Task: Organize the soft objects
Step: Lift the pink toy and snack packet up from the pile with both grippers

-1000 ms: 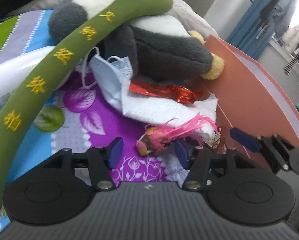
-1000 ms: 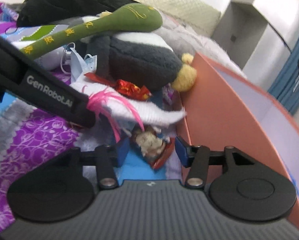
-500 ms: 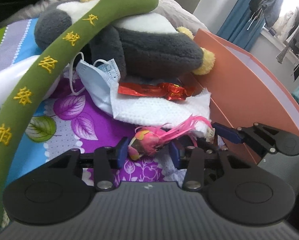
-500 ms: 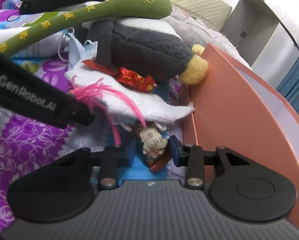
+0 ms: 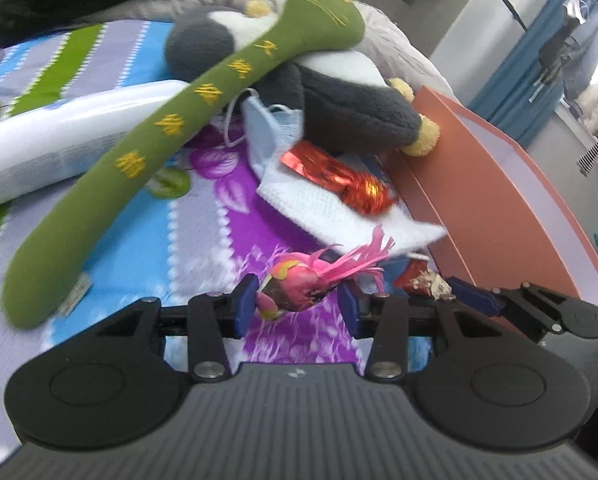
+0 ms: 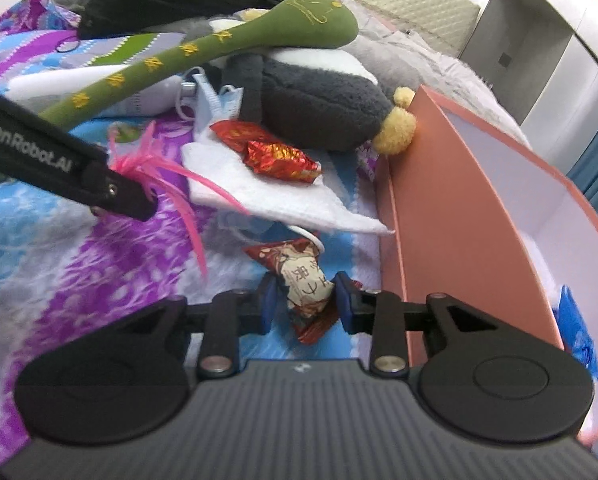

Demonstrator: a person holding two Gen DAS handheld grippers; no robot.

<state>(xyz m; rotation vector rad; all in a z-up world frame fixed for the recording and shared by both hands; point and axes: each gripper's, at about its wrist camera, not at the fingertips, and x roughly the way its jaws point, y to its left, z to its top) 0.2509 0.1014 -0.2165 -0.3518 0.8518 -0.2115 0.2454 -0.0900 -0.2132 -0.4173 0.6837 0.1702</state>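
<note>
1. Bedding in purple, blue and white florals (image 5: 203, 248) covers the bed; a grey cabinet and blue curtain stand behind.
2. Left claw (image 5: 297, 304) is clenched on a small pink feathered toy (image 5: 291, 286); both blue pads press its sides, and its pink plumes stream out to the right, past the right pad. Its jaws have just been closing onto the toy.
3. In the right wrist view the left claw's black finger crosses from the left edge, with the feathers (image 6: 167, 172) spraying from its tip.
4. Right claw (image 6: 305, 306) grips a wrapped sweet (image 6: 305, 286), cream paper with printed characters and red twisted ends; the wrapper sticks out above and below the pads. Its jaws have just been closing on it.
5. Just right of both claws stands an orange box (image 6: 427, 216) with a white inside. Its near wall is beside the right claw's outer finger. Something blue (image 6: 575, 320) lies inside near the corner; I cannot tell what it is.
6. Beyond the claws lies a white cloth (image 5: 331, 208) with a red foil sweet (image 5: 339, 178) on top.
7. Behind that, a grey-and-white plush (image 5: 359, 108) lies with its yellow foot touching the box edge.
8. A long green plush (image 5: 171, 128) with yellow stitched characters rests across the grey one.
9. A blue face mask (image 5: 271, 128) is tucked under them, and a white bottle (image 5: 59, 148) lies at the left.
</note>
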